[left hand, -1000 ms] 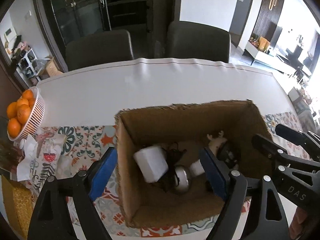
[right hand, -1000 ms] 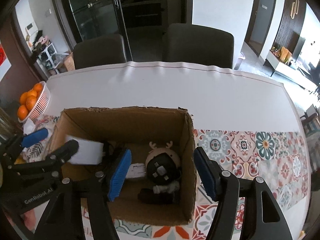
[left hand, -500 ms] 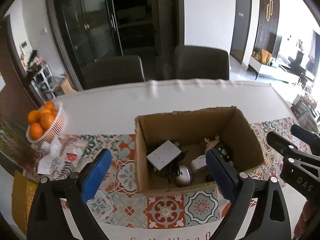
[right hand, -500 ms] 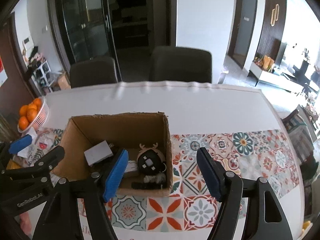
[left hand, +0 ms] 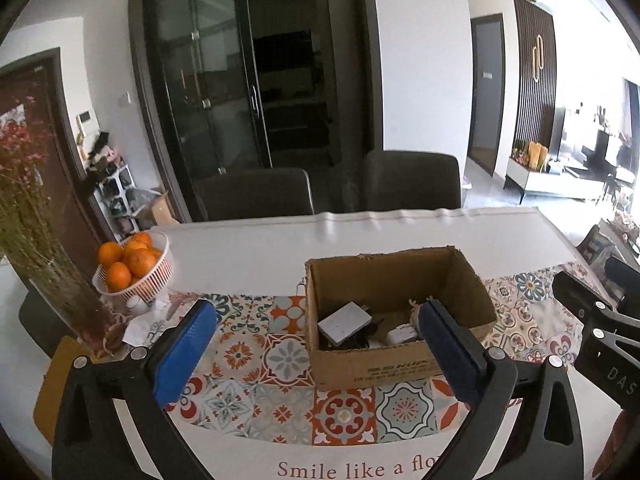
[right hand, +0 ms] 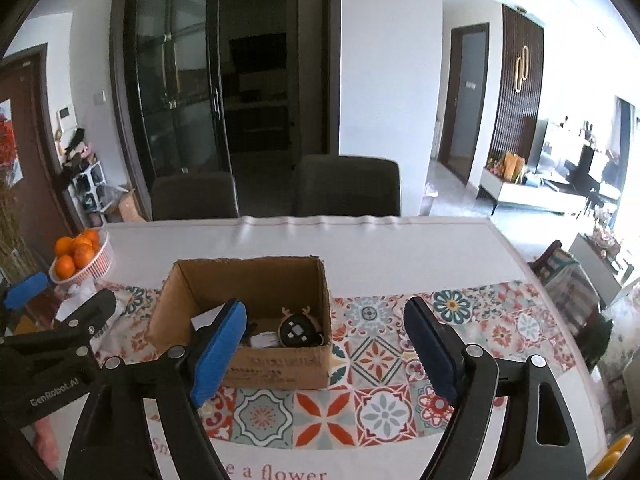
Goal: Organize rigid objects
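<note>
The cardboard box point(left hand: 394, 316) sits on the patterned runner point(left hand: 288, 360) mid-table, holding a white flat device point(left hand: 344, 323) and an antlered round gadget point(right hand: 298, 330). Both tools hang above the table's near edge — left gripper point(left hand: 318, 354) and right gripper point(right hand: 326, 350) spread wide, pinching nothing — with a basket of oranges point(left hand: 134, 270) well to the box's left.

Left gripper point(left hand: 316, 354): I am holding it level above the surface, blue-padded fingers point(left hand: 184, 354) spread wide, gripping nothing. Right gripper point(right hand: 326, 354): I am holding it alongside at a similar height, fingers point(right hand: 430, 350) likewise parted wide and carrying nothing.
</note>
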`<state>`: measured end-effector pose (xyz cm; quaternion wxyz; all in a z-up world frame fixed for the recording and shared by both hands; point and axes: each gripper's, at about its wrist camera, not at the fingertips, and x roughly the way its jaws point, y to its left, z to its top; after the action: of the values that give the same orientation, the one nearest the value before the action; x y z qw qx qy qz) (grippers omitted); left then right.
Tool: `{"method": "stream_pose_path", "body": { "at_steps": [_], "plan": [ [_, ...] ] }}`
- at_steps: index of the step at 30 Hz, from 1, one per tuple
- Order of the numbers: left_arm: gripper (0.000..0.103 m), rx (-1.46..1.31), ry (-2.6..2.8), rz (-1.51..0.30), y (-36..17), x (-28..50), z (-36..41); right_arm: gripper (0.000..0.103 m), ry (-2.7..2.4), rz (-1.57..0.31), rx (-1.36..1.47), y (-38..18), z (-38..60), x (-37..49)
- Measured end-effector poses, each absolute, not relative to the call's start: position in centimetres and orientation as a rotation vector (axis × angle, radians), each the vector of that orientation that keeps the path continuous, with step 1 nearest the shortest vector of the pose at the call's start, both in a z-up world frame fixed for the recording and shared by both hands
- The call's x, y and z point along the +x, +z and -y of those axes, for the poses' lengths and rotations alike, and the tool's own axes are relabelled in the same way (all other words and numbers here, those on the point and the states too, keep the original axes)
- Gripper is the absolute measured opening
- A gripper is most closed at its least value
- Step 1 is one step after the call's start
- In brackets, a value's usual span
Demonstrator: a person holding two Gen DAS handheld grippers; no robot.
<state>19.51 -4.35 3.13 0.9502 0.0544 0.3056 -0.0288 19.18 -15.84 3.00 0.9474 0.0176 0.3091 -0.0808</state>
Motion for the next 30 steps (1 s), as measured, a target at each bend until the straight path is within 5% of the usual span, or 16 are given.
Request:
{"method": "stream_pose_path", "body": {
  "at_steps": [30],
  "plan": [
    [0.103, 0.076, -0.075, -0.455, 6.9, 10.6, 2.9, 0.085, -0.167, -0.439, 0.010, 7.1, 14.3, 10.8]
  ]
}}
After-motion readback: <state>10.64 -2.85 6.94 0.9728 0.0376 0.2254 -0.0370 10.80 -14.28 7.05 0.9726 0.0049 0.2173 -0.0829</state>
